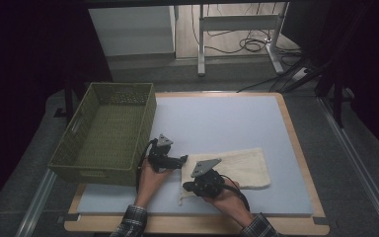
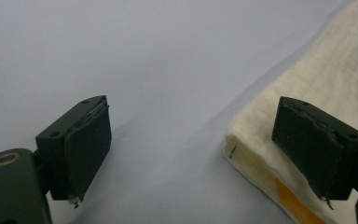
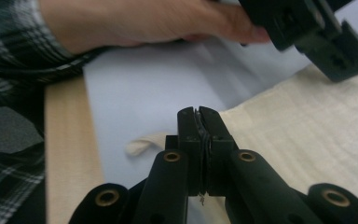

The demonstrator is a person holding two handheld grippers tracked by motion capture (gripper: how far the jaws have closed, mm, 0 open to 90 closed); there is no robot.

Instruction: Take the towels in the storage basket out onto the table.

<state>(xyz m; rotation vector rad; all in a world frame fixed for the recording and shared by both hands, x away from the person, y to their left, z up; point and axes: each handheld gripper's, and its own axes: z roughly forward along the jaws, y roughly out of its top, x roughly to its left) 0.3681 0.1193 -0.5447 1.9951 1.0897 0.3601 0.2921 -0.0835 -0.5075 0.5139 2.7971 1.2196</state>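
Both your grippers are at the near end of the folded cream cloth on the pale grey table mat.

The grey mat [image 1: 227, 118] lies under everything; the green woven basket [image 1: 109, 132] stands just beyond and left of your left gripper [image 2: 191, 149]. The cream cloth [image 1: 237, 165] stretches away to the right of both tools. Your left gripper's jaws stand apart, one over the cloth's edge, pressing nothing. Your right gripper [image 3: 199, 114] has its jaws closed together at the cloth's near-left corner; whether fabric is pinched between them is unclear.
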